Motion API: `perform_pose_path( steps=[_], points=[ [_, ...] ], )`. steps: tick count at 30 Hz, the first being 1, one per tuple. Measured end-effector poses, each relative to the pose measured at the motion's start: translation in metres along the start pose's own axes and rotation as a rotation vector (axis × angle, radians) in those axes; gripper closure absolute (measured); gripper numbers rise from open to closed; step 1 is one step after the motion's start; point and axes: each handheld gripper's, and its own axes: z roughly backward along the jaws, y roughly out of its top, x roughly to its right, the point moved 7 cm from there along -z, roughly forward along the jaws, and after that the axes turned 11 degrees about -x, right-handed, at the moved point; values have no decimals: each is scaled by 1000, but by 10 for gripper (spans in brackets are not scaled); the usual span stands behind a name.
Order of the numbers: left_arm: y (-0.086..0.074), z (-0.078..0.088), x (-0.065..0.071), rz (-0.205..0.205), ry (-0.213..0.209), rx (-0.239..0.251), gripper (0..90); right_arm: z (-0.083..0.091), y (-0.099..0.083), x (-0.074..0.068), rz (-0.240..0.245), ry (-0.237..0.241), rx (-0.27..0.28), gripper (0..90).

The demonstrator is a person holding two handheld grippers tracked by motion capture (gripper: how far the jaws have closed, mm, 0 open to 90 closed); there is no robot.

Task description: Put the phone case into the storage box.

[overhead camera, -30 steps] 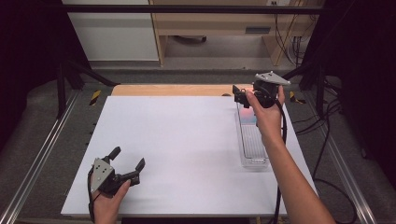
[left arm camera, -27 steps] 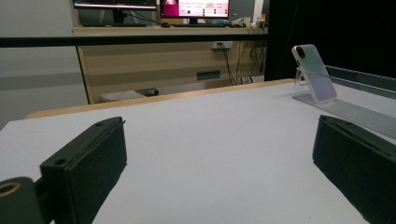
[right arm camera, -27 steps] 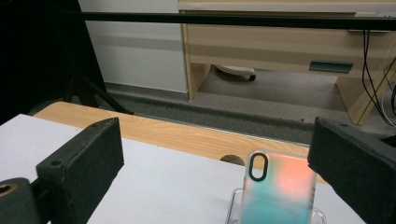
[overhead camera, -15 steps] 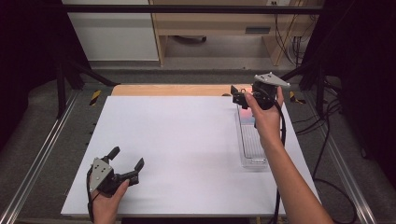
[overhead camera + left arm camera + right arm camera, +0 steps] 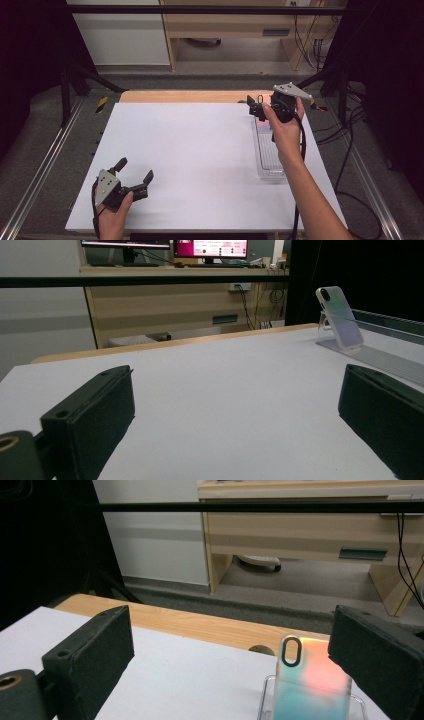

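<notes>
One view, the right gripper's, catches the phone shimmering pink.

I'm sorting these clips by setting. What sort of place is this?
Probably a lab or office workroom: monitors on a wooden desk, loose cables, and a white table framed by metal rails.
</notes>
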Motion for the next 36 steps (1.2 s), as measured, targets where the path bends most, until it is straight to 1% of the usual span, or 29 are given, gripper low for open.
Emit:
perform_pose_path(
  steps=[3, 11, 15, 24, 28, 36],
  points=[
    [0, 0, -1, 3, 1, 0, 12, 3, -1, -5, 9, 9, 11, 43],
    [0, 2, -4, 11, 5, 3, 12, 4, -5, -13, 12, 18, 11, 47],
    [0, 2, -5, 14, 5, 3, 11, 5, -4, -17, 8, 27, 22, 47],
    [0, 3, -6, 10, 4, -1, 11, 10, -6, -22, 11, 35, 31, 56],
    [0, 3, -7, 18, 6, 5, 11, 12, -7, -23, 11, 42, 32, 57],
    [0, 4, -8, 18, 6, 6, 10, 19, -8, -25, 19, 48, 39, 56]
  ],
)
